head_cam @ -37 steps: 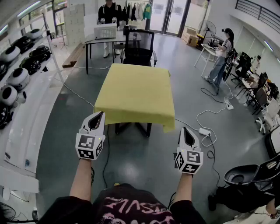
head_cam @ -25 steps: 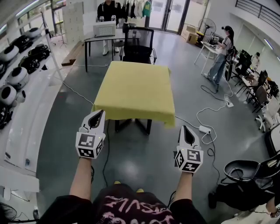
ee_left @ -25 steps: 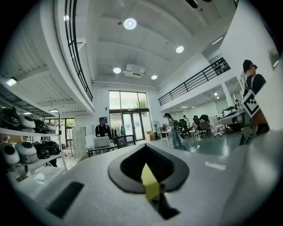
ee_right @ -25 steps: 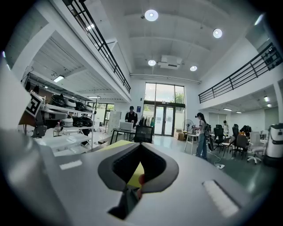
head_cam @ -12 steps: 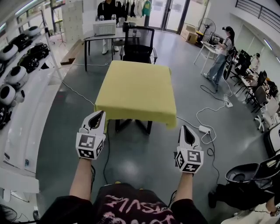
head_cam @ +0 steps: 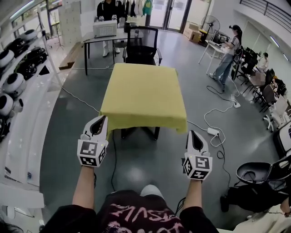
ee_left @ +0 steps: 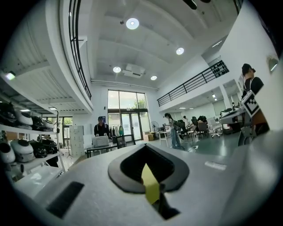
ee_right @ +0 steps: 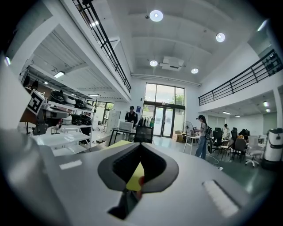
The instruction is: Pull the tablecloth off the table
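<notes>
On the grey floor (head_cam: 150, 159), a yellow tablecloth (head_cam: 143, 93) drapes the table (head_cam: 156, 133).

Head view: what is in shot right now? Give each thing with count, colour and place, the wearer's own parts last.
table: one, dark legs, centre of the floor
tablecloth: one, yellow, draped over the table
office chair: one, black, at the table's far end
desk: one, dark, far left
box: one, white, on the desk
shelving: one run, white, left edge
rounded units: several, black or white, on the shelving
power strip: one, white, floor right of the table
people: two standing, one in black behind the desk, one far right
left gripper: one, white, shut, empty, short of the table
right gripper: one, white, shut, empty, short of the table
</notes>
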`<state>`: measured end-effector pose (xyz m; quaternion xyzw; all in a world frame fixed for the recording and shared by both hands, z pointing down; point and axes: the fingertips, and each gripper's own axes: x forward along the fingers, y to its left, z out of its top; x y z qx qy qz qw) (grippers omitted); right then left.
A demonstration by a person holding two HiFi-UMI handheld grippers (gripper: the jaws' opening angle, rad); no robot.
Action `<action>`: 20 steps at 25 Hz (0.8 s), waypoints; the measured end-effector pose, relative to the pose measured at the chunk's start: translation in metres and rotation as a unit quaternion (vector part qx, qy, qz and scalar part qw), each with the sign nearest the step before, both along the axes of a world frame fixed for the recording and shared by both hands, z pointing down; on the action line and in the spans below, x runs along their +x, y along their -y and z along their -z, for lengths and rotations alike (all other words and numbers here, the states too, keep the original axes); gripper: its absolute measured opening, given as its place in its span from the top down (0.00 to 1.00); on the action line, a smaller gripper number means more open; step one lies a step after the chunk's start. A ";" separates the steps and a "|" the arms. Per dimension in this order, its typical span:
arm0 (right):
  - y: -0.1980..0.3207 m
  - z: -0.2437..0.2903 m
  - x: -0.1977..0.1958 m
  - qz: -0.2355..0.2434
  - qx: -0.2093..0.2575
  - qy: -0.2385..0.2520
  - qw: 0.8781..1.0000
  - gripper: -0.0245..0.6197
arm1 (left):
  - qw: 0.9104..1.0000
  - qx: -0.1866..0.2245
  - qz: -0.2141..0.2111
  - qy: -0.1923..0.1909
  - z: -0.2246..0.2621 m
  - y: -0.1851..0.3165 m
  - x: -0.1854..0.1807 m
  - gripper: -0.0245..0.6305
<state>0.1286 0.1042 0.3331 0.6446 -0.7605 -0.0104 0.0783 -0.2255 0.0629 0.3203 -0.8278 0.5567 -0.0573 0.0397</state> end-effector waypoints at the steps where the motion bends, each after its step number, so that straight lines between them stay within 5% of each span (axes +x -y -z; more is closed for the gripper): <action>1: 0.002 -0.001 -0.001 -0.001 -0.001 -0.002 1.000 0.94 | 1.000 -0.003 0.001 -0.006 -0.002 0.003 -0.002 0.96; 10: 0.051 -0.013 -0.010 0.009 0.002 0.006 1.000 0.94 | 0.999 -0.011 -0.006 -0.035 -0.010 0.050 -0.010 0.96; 20: 0.180 -0.035 0.022 0.027 -0.008 0.016 0.999 0.94 | 0.999 -0.034 0.009 -0.034 -0.031 0.168 0.007 0.96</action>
